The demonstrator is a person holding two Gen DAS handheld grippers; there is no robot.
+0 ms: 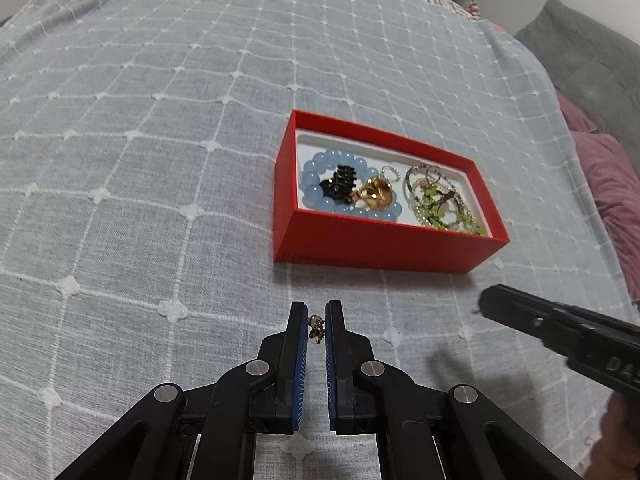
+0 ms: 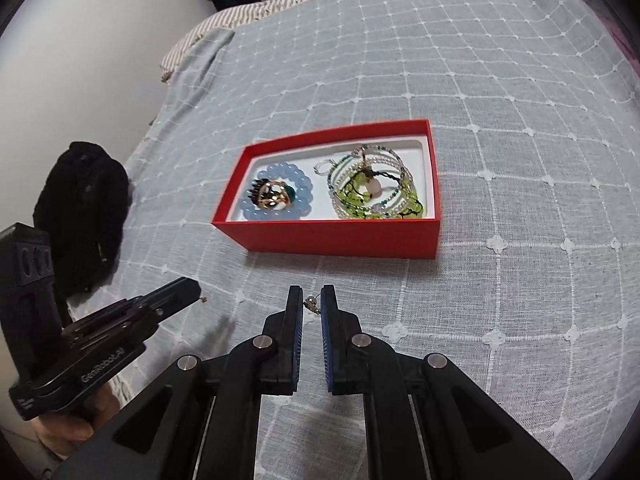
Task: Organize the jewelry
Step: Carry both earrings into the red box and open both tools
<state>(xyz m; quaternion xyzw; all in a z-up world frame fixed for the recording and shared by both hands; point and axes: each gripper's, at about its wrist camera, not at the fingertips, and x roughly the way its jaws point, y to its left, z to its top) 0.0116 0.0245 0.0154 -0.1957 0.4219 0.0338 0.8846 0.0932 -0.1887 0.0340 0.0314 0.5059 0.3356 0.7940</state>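
Left claw (image 1: 316,328) grips a small earring (image 1: 316,329) at lower centre; right claw (image 2: 311,304) pinches another earring (image 2: 311,303). Red box (image 1: 384,246) sits mid-frame holding jewelry.

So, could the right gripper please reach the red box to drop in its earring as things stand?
Probably yes. The right gripper, shut on a small earring, faces the open red box across bare bedspread; the left gripper sits off to the side.
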